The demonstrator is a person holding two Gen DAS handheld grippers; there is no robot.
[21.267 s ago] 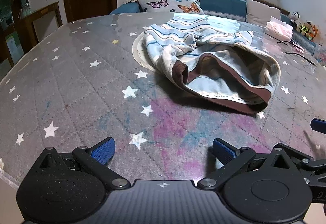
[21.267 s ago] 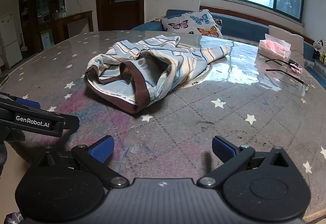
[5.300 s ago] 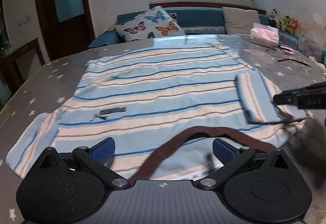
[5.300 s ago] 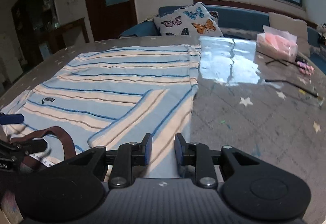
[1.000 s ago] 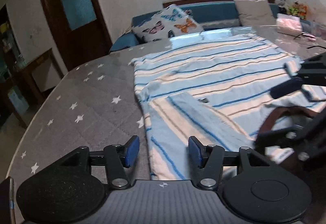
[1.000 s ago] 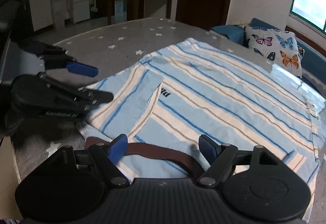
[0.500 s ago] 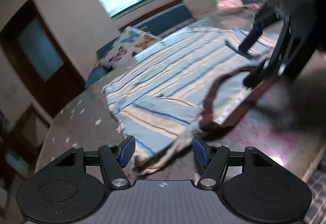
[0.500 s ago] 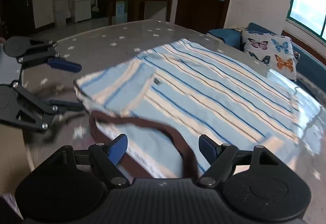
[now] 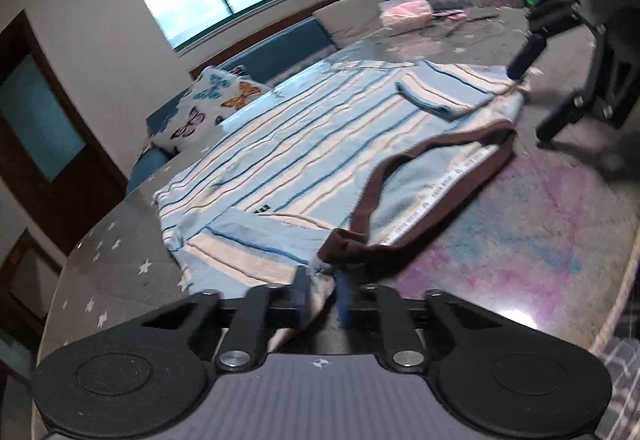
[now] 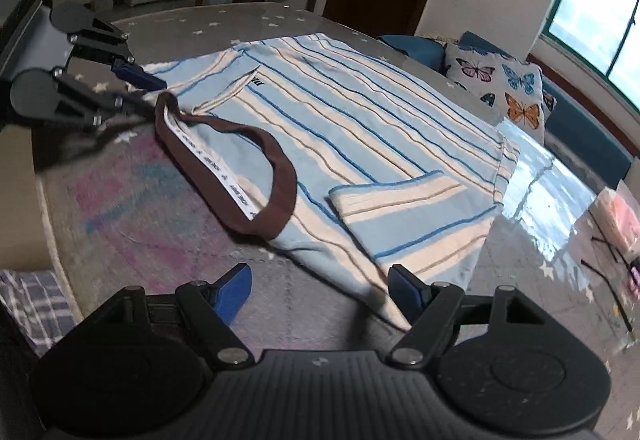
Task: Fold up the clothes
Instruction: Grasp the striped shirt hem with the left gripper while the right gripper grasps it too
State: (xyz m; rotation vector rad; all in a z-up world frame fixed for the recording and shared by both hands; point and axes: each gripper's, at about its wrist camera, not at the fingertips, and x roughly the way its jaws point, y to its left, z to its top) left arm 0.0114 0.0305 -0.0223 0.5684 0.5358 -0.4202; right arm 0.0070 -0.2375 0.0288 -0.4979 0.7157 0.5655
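A light blue striped T-shirt (image 9: 320, 136) with a brown collar (image 9: 432, 192) lies flat on the table, both sleeves folded inward. My left gripper (image 9: 322, 298) is shut on the shirt's near shoulder corner beside the collar. My right gripper (image 10: 320, 290) is open and empty, its fingers just at the shirt's other shoulder edge (image 10: 376, 280). The shirt (image 10: 360, 128) and collar (image 10: 256, 168) also show in the right wrist view, with the left gripper (image 10: 136, 88) at the far left. The right gripper (image 9: 536, 88) shows at the right of the left wrist view.
The round table (image 9: 540, 232) has a grey star-patterned cover with pink and blue stains. A pink tissue pack (image 10: 616, 216) and thin black items (image 10: 608, 252) lie at the right. A sofa with a butterfly cushion (image 10: 500, 80) stands behind. The table's edge (image 10: 52, 224) is near.
My left gripper has closed on the shirt's shoulder corner by the collar; half a second ago it was open. My right gripper has moved down to the opposite shoulder edge, still open.
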